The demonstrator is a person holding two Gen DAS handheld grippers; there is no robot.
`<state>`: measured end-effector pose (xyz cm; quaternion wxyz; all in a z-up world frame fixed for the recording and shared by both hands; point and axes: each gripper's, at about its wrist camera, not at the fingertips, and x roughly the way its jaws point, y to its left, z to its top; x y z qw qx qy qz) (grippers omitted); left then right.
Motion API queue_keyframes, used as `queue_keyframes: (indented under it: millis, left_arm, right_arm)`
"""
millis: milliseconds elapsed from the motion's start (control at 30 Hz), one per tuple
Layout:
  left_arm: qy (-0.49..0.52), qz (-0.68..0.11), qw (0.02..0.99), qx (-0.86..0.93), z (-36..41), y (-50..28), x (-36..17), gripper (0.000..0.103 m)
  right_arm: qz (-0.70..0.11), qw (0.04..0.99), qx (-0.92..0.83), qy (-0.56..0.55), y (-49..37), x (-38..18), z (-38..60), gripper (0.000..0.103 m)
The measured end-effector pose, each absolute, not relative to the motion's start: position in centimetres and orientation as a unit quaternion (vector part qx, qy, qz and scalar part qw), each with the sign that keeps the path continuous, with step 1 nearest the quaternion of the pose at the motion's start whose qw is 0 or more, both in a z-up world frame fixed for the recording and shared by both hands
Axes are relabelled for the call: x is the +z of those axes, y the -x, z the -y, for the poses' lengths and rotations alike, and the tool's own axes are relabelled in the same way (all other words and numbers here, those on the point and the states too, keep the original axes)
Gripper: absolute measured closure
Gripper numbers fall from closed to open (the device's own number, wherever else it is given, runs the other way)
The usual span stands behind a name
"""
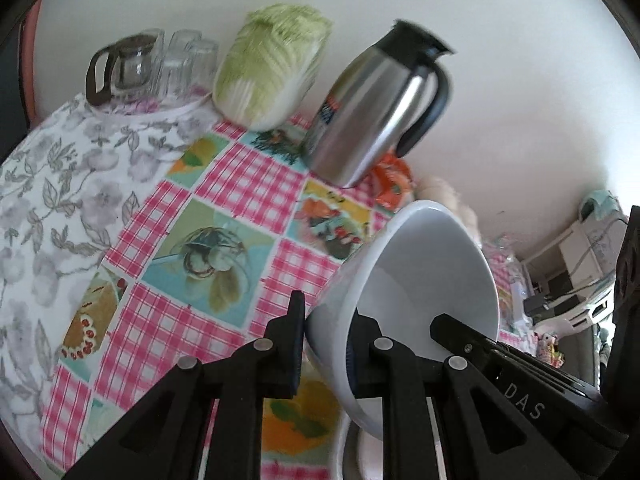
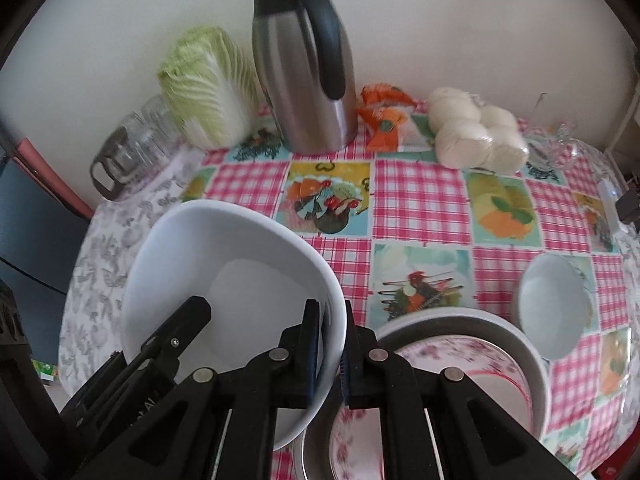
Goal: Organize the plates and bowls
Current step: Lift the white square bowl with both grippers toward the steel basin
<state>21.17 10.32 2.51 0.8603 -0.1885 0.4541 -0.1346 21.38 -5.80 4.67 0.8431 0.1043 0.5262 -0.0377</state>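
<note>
A large white bowl [image 1: 420, 272] [image 2: 240, 264] hangs tilted above the checked tablecloth, held from both sides. My left gripper [image 1: 330, 320] is shut on its wall, one finger outside and one inside. My right gripper [image 2: 330, 320] is shut on the opposite rim in the same way. Each view shows the other gripper's finger [image 1: 452, 328] [image 2: 188, 320] reaching into the bowl. Just below and to the right sits a floral plate [image 2: 460, 364] inside a grey metal bowl [image 2: 516, 340]. A small white bowl [image 2: 554, 304] stands on the table further right.
Along the back wall stand a steel thermos jug [image 2: 304, 80] [image 1: 380, 100], a napa cabbage [image 2: 208, 84] [image 1: 272, 64], upturned glasses [image 1: 180, 64] and a glass pitcher [image 1: 120, 68]. Orange packets [image 2: 384, 116] and bagged white buns [image 2: 476, 132] lie at the back right.
</note>
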Motion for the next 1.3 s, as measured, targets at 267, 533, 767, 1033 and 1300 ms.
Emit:
queue_keyframes:
  millis: [267,533,767,1033,1300]
  left_arm:
    - [0.186,-0.436,0.865,-0.165,-8.3,-17.3,5.7,0.086]
    - [0.169,-0.426,0.87,-0.183,-6.0,-14.2,6.9,0.086]
    - [0.14,-0.444,0.865,-0.187,-3.1,-13.4,5.5,0.086]
    - [0.107,-0.442,0.868,-0.201,-0.2,-13.0,5.7,0.086]
    - [0.081,-0.455,0.864,-0.201,1.6,-13.2,4.8,0.086]
  right_arm:
    - [-0.506,0.852,-0.038,-0.127,-16.2,8.3,8.1,0.093]
    - [-0.497,0.856,-0.04,-0.139,-12.0,8.7,10.4,0.093]
    - [-0.49,0.85,-0.047,-0.185,-9.7,6.4,12.9,0.093]
    - [-0.451,0.857,-0.057,-0.242,-7.3,5.4,16.1,0.093]
    - [-0.44,0.851,-0.057,-0.281,-6.7,3.5,18.1,0.093]
